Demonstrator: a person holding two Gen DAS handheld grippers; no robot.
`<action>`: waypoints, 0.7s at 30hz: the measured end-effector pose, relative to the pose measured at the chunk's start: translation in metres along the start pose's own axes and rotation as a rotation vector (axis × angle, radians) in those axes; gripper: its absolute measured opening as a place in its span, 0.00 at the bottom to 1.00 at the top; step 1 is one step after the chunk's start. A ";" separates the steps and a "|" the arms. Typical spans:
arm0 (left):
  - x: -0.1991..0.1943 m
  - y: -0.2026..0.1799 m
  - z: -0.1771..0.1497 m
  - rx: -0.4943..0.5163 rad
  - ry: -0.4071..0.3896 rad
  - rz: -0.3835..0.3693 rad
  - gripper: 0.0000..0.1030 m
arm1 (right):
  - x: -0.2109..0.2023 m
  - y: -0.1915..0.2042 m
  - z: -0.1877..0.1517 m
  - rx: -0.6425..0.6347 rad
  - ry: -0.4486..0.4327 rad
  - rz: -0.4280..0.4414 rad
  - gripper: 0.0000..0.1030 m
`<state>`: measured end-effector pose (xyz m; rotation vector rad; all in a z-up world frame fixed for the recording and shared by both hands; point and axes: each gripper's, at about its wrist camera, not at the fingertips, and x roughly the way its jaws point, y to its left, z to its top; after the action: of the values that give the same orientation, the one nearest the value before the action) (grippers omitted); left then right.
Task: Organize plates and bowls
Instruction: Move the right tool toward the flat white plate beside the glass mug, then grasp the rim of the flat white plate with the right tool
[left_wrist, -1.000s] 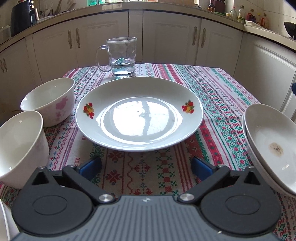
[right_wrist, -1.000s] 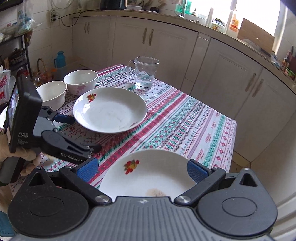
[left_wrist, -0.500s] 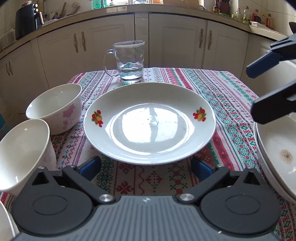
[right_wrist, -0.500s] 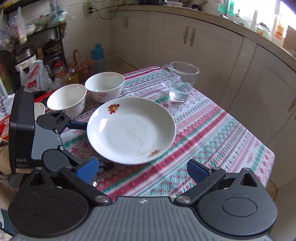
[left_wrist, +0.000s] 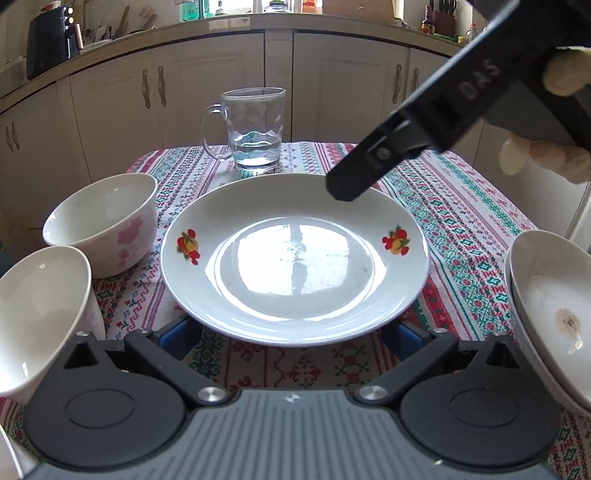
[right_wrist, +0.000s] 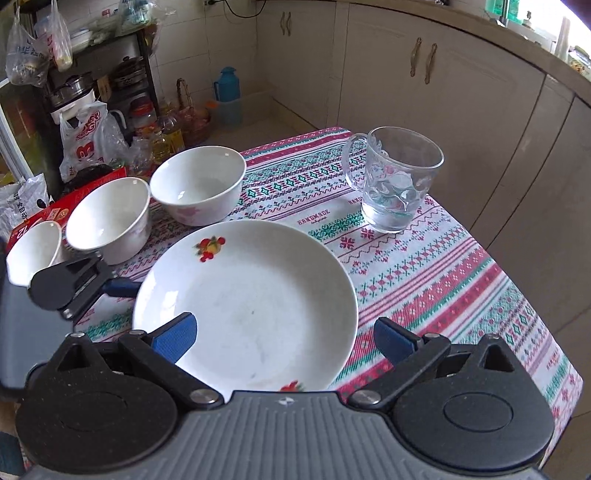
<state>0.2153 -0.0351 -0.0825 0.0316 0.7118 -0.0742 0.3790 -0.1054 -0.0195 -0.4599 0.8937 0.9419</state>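
A white plate with fruit prints (left_wrist: 295, 258) lies mid-table on the patterned cloth. My left gripper (left_wrist: 291, 336) is open at its near rim, and the rim partly hides the blue fingertips (left_wrist: 177, 338). My right gripper (right_wrist: 284, 338) is open and hovers over the same plate (right_wrist: 251, 295), one pad above its surface and the other off its right edge. In the left wrist view the right gripper's black finger (left_wrist: 369, 170) hangs over the far rim. A pink-flowered bowl (left_wrist: 103, 221) and a plain bowl (left_wrist: 40, 310) stand to the left. Stacked plates (left_wrist: 546, 310) sit at the right.
A glass mug (left_wrist: 255, 129) holding a little water stands behind the plate. A third small bowl (right_wrist: 33, 251) sits at the table's left end beside a red box (right_wrist: 40, 218). Cabinets (left_wrist: 351, 92) ring the table. Bags and bottles crowd the floor at the left.
My left gripper has pushed forward until its tips reach the plate's near rim. My right gripper has swung left from the stacked plates to above the middle plate.
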 end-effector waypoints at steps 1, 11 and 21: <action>0.000 0.000 0.000 0.000 0.000 0.000 0.99 | 0.005 -0.003 0.003 -0.003 0.007 0.012 1.00; 0.003 0.004 0.001 -0.013 0.003 -0.023 0.99 | 0.055 -0.034 0.026 0.012 0.078 0.075 0.82; 0.003 0.006 0.000 -0.017 0.001 -0.033 0.99 | 0.077 -0.054 0.029 0.052 0.100 0.180 0.65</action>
<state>0.2182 -0.0291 -0.0846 0.0037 0.7136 -0.0993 0.4597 -0.0765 -0.0680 -0.3888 1.0618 1.0641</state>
